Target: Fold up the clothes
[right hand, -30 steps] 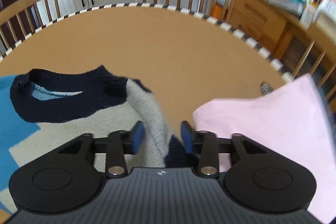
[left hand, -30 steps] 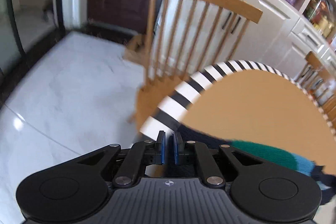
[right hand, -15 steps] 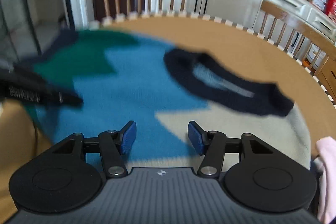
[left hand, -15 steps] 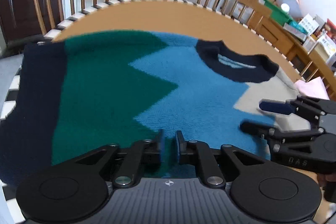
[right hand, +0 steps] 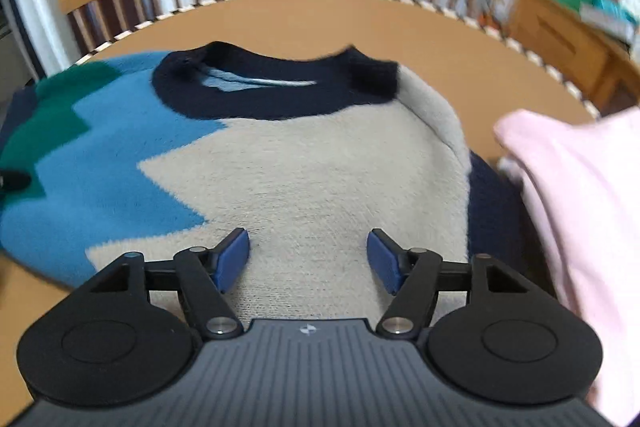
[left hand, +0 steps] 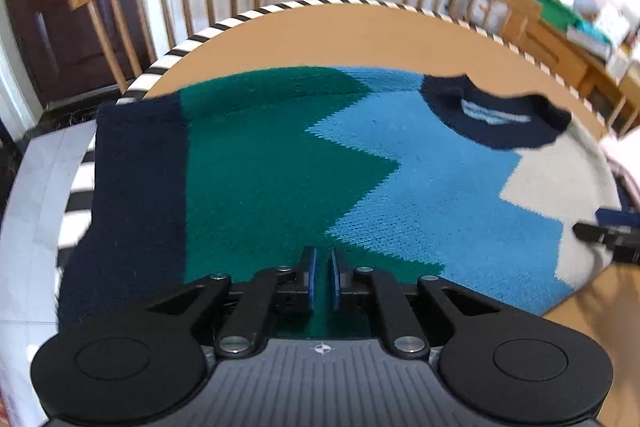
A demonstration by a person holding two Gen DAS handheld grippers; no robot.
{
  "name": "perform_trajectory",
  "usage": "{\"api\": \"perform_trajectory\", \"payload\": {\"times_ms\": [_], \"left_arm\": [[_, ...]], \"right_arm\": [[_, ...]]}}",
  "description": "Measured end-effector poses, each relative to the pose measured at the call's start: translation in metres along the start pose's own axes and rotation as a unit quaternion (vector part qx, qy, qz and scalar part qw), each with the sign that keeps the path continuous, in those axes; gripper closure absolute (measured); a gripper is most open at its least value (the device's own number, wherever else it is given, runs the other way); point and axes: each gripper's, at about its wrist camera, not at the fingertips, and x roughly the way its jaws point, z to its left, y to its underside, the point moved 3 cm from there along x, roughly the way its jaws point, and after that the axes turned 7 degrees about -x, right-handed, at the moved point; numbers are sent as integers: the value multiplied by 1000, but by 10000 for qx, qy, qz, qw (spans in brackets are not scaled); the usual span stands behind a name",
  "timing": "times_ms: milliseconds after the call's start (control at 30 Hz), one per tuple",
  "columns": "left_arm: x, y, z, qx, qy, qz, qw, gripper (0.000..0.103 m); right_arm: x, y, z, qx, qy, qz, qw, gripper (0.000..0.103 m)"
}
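left claw [left hand: 323,279]: pretty much closed, just a thin slit between the blue pads, with green knit showing in that slit. Looks like it's pinching the near edge of the sweater, though I can't see the actual contact.
right claw [right hand: 308,259]: jaws wide and they've just been opening more. Cream knit lies under and between the pads but they aren't pressing on it, so it's got nothing.
sweater: chunky knit pullover [left hand: 360,167] with zigzag blocks of navy, green, blue and cream plus a navy ribbed collar [right hand: 276,95]. It lies spread flat on the round tan surface [left hand: 360,35] with the black-and-white striped rim, collar toward the far side.
pink garment [right hand: 572,195]: soft pale pink cloth just beside the sweater's cream end; can't tell if it's folded.
progress: I'd say early days. Sweater looks laid out and smoothed, no body fold visible yet, so all the folding is left.
hard to see: sleeves aren't visible, maybe tucked under. A navy bit pokes out by the pink cloth. The hem end hangs over the rim and the backgrounds are blurry.
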Motion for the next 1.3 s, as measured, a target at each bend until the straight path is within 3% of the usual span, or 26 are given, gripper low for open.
{"api": "perform_trajectory", "payload": {"times_ms": [100, 167, 233, 267, 367, 433, 500, 767, 900, 1000, 1067, 1133, 1200, 1300], "left_arm": [[-6, -9, -4, 336, 54, -123, 9993, 85], [-5, -15, -3, 557, -57, -285, 9980, 68], [5, -20, -2, 788, -131, -279, 9964, 70], [15, -22, -2, 830, -91, -70, 9965, 70], [26, -25, -4, 760, -123, 241, 9967, 72], [28, -27, -5, 651, -179, 372, 9970, 74], [26, -27, -4, 436, -165, 506, 9976, 74], [7, 2, -31, 14, 220, 987, 9949, 74], [2, 14, -55, 20, 352, 993, 9944, 74], [-2, 12, -57, 297, 342, 922, 9947, 74], [-10, 9, -50, 389, 424, 860, 9946, 73], [-16, 12, -42, 440, 367, 853, 9947, 71], [-18, 16, -34, 437, 314, 891, 9946, 70], [-15, 23, -27, 309, 344, 983, 9941, 69]], "right_arm": [[-28, -6, -11, 760, -129, -205, 9968, 41], [-40, -2, -18, 1193, -221, -235, 9923, 39], [-41, 6, -22, 1407, -219, -133, 9897, 39], [-36, 9, -19, 1472, -275, -21, 9887, 41], [-11, 13, -13, 1528, -411, 321, 9869, 55], [-4, 8, -8, 1294, -173, 215, 9912, 79], [7, -2, -6, 1031, -178, 269, 9941, 86], [42, -48, -19, 319, -33, 204, 9993, 86], [60, -68, -21, 411, 89, 18, 9991, 85], [41, -72, -23, 925, -19, -88, 9957, 85], [7, -60, -20, 1221, -445, -497, 9903, 82], [-25, -31, -7, 1591, -750, -644, 9823, 74], [-42, -1, 15, 1605, -1185, -546, 9784, 74], [-37, 22, 44, 1208, -1447, -56, 9821, 74]]}}
